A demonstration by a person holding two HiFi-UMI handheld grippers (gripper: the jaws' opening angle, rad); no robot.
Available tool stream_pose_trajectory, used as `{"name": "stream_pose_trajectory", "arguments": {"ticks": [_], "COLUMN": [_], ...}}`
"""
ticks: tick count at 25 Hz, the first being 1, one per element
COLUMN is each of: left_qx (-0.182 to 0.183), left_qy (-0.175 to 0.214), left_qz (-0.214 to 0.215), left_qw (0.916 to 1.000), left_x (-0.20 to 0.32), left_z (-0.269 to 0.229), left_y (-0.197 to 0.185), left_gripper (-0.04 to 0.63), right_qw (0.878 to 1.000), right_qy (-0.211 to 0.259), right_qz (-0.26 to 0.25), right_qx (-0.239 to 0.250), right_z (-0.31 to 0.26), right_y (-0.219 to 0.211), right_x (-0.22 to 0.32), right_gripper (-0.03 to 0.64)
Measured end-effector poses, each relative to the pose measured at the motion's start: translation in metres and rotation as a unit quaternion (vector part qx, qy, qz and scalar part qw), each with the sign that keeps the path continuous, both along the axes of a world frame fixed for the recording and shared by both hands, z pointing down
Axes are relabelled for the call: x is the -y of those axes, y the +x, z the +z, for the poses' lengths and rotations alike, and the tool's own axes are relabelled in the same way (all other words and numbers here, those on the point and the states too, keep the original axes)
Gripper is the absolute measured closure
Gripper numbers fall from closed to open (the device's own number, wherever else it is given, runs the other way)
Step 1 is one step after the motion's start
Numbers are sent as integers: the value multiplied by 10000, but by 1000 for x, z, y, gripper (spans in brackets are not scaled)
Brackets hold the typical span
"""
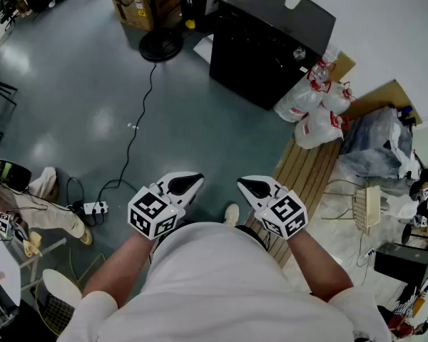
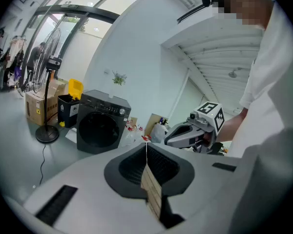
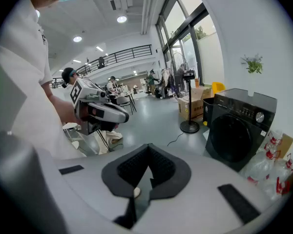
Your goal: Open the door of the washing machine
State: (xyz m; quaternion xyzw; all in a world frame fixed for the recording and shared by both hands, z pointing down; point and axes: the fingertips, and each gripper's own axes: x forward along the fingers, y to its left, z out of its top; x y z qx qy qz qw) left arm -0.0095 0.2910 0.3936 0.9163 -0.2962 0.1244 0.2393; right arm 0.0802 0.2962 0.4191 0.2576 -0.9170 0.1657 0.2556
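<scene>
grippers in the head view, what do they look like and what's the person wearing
Both the left gripper and right gripper are white shells tapering forward, with black inserts on top. Each carries a white cube with black square markers. The person wears a white short-sleeved shirt.

A glossy grey-blue floor (image 1: 93, 84) is reflecting the ceiling lights (image 3: 120, 19), and daylight is coming in through tall windows (image 3: 185, 28) beside a plain white wall (image 1: 385, 6). A pedestal fan (image 1: 160, 45) is standing near a cardboard box (image 1: 139, 9), with a black cable (image 1: 139, 120) trailing from it to a power strip (image 1: 94, 207). White plastic bags (image 1: 314, 112) are slumping beside a slatted wooden board (image 1: 307, 169). A railed mezzanine (image 3: 127, 52) is crossing the far end.
</scene>
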Motion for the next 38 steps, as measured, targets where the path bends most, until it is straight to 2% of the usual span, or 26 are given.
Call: {"name": "stream_pose_trajectory", "arguments": {"ticks": [5,10,13,18,19,22,24,29,35,38], "left_qx": [-64,-47,39,-101,-87,-69,-99,140,42,55], "left_qy": [17,-32,-66,-114,-127,-54,4,-17,-89,-241], "left_qz": [-126,-187,-157,-303,-305,-260,-195,-67,-795,-1261], "left_qw": [9999,9998,9998,9994,9994,9996,9998,9999,9968,9917], "left_x": [2,4,17,69,82,122,143,185,238,268], "left_z": [-5,-12,-10,3,6,5,3,12,15,16], "left_y": [84,123,124,104,99,87,82,59,43,38], "left_gripper": [577,577,577,575,577,576,575,575,575,575], "right_qw": [9999,9993,9990,9986,9984,9961,9915,9757,9463,9283], "right_qy": [-86,-185,-220,-199,-227,-214,-72,394,641,676], "right_qz": [-140,-333,-372,-386,-372,-461,-689,-1158,-1825,-2100], "right_qx": [-41,-57,-94,-312,-374,-723,-1106,-1818,-2591,-2992], "right_z": [8,19,27,34,36,42,48,75,102,128], "right_y": [78,111,115,104,100,92,86,54,27,24], "right_x": [5,26,55,120,135,182,217,318,441,508], "right_gripper": [611,610,609,604,572,555,538,525,523,517]}}
